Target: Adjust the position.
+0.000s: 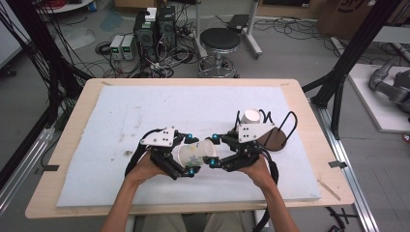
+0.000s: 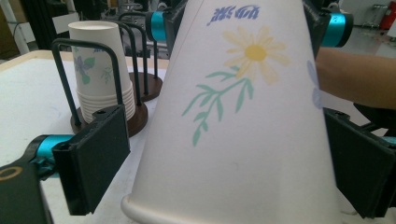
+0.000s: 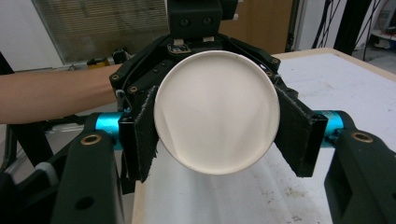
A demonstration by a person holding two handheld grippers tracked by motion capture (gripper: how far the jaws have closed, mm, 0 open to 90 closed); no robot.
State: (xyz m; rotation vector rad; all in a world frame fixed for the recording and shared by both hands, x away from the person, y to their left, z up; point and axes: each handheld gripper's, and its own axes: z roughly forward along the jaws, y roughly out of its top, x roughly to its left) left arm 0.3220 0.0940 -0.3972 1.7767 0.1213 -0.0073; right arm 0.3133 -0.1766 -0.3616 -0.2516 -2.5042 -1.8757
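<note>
Paper cup [image 1: 196, 153] btwn open left gripper [image 1: 189, 154] jaws, right gripper [image 1: 213, 150] clamps base.

The high view looks forward and down from above the person's side onto the whole table [image 1: 72, 159]. The left gripper view sits low and very close, facing along its jaws at the paper cup [image 2: 243, 121] between the fingers, cup rack [image 2: 112, 107] beyond. The right gripper view faces the opposite way, close on that cup's base [image 3: 217, 112]. All three views share this cup.
</note>
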